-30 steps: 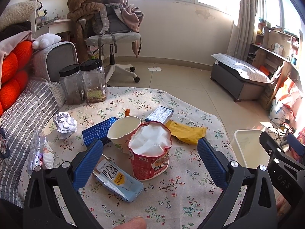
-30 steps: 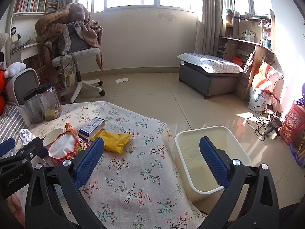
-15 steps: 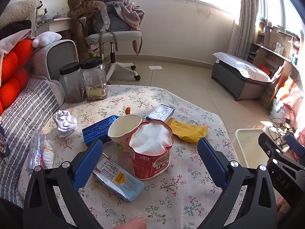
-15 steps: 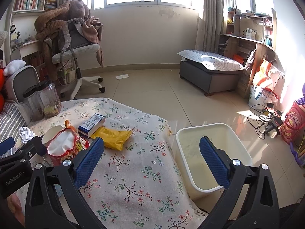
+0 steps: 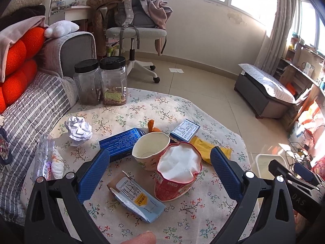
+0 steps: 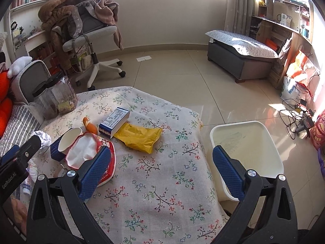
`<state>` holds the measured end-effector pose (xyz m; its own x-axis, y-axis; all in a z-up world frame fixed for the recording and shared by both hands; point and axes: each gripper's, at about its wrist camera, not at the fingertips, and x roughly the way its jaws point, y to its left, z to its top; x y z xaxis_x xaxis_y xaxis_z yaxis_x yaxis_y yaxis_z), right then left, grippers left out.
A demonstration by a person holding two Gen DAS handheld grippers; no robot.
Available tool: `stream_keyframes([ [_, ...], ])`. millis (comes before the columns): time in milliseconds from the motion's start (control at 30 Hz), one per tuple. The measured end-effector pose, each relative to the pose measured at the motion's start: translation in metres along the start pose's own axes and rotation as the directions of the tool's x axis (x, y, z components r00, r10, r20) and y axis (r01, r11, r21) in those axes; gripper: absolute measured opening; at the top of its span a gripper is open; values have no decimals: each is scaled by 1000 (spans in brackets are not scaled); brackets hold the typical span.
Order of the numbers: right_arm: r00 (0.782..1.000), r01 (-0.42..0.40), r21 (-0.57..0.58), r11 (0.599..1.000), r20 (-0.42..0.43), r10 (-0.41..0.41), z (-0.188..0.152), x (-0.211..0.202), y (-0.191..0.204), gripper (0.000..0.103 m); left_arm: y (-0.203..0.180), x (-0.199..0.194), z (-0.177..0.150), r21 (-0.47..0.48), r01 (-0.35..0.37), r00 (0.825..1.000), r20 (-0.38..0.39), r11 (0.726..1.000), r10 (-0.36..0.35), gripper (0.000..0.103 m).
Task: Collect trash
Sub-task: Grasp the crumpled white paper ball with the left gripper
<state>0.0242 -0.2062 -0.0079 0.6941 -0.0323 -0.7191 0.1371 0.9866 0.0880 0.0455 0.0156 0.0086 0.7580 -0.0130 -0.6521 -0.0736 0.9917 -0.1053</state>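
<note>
The left tool (image 5: 159,167) is hovering above the near part of the table (image 5: 203,219), its blue fingers (image 5: 93,171) spread wide with nothing between them touching. Framed in that gap, a red snack bag (image 5: 174,178) with a torn-open white mouth is standing upright, and a paper cup (image 5: 149,152) is leaning just behind it, touching its side. A pale blue drink pouch (image 5: 136,199) is lying flat toward the near edge, just beside the red bag. A dark blue box (image 5: 119,142) is lying behind the cup, a crumpled paper ball (image 5: 78,128) is sitting toward the left edge, and a clear plastic wrapper (image 5: 45,160) is resting at that edge. A small box with a printed label (image 5: 185,129) and a yellow packet (image 5: 205,150) are lying toward the right side, touching each other. Two black-lidded jars (image 5: 101,81) are standing at the far left corner.

The right tool (image 6: 161,174) is also spread wide and gripping nothing, hanging over the table's right edge. A white bin (image 6: 270,148) is standing on the floor just beside that edge, looking hollow inside.
</note>
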Motion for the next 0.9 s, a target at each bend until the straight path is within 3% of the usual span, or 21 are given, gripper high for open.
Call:
stream_keyframes([
  [100,997,-38,4,999,-70,38,15,15,6,96,25,0,32,-44,-26,999,32,999,28,96],
  [200,995,-49,6,999,-88,50,29,29,13,96,65,-8,74,-124,-57,990,117,991,72,96],
  [267,994,-38,-1,999,-105,38,36,40,15,96,99,-3,100,-173,-58,989,126,983,80,96],
  [300,991,-43,11,999,-123,44,37,53,13,96,114,4,109,-181,-43,992,108,983,63,96],
  [367,989,-39,18,999,-143,42,32,68,11,96,149,30,119,-216,54,998,45,975,-46,96],
  [400,985,-36,21,999,-165,39,29,75,9,96,163,46,116,-245,48,998,-32,968,-57,96],
  [467,975,-55,27,998,-215,60,26,89,12,96,188,79,101,-281,-43,988,-152,959,0,96],
  [500,972,-68,24,997,-224,72,25,94,15,96,199,94,90,-288,-107,980,-190,952,53,96],
  [533,972,-73,15,997,-225,75,25,96,18,96,211,109,78,-295,-179,961,-256,939,103,96],
  [567,973,-75,0,997,-219,73,25,98,23,96,221,126,71,-313,-217,938,-330,925,108,96],
  [633,974,-73,-28,997,-216,66,25,101,30,96,232,145,64,-353,-212,924,-375,911,70,96],
  [733,972,-88,-44,995,-222,76,26,105,38,96,230,159,58,-292,-296,894,-419,910,156,96],
  [833,972,-90,-74,993,-222,71,24,106,42,96,222,176,51,-235,-283,875,-459,930,151,96],
  [900,974,-85,-87,993,-219,64,24,107,43,96,216,185,47,-160,-315,854,-478,935,206,96],
])
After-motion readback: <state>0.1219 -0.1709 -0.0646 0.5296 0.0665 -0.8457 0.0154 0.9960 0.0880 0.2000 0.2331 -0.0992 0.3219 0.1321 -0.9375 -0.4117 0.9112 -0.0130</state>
